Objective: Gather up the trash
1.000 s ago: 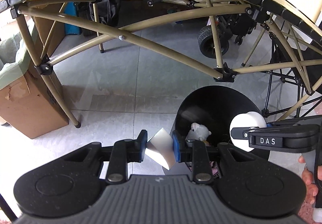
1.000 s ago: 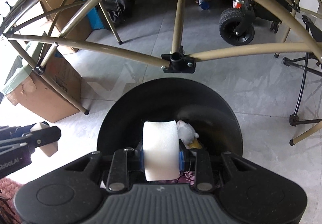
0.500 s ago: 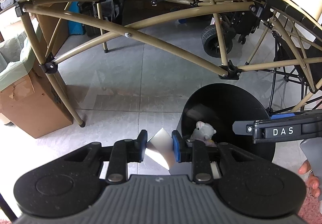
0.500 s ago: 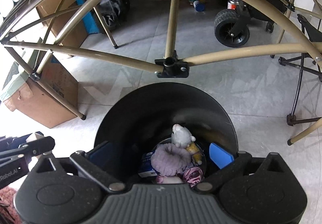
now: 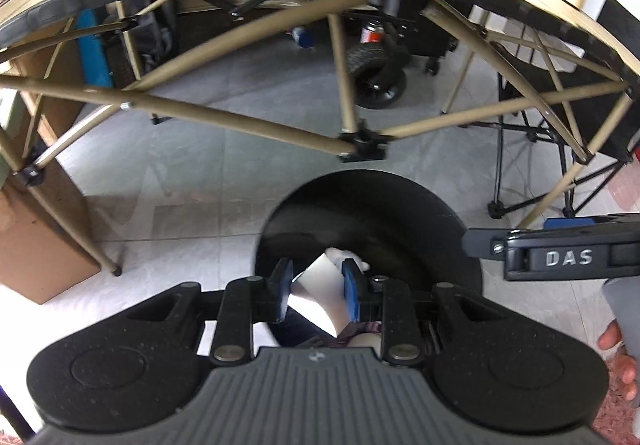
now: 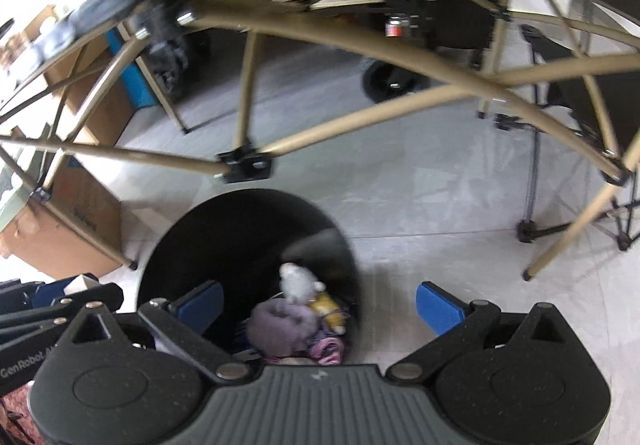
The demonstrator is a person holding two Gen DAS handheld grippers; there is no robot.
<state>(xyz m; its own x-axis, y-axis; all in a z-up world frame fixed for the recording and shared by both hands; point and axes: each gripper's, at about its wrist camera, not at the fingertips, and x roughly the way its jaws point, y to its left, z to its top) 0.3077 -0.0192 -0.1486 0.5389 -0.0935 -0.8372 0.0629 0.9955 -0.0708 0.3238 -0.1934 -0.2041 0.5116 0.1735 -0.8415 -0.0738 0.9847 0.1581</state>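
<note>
a tan folding table frame (image 5: 248,125) arches above both tongs. a black round trash bin (image 5: 372,213) sits on the grey floor below them. the right tongs (image 6: 316,305) are spread wide and empty over the bin's trash. the left tongs (image 5: 314,293) clench a white paper scrap (image 5: 320,295) over the bin's near rim.

One black trash bin (image 6: 224,229) stands on the floor. Inside it lie one white crumpled wad (image 6: 298,281), one lilac bundle (image 6: 280,325) and one yellow wrapper (image 6: 329,309). One white paper scrap (image 5: 320,293) sits in the left claw (image 5: 315,291). Two claws show, the other being the right claw (image 6: 320,309). One cardboard box (image 6: 60,229), one black wheel (image 5: 376,81) and one red can (image 5: 372,33) are also visible.
</note>
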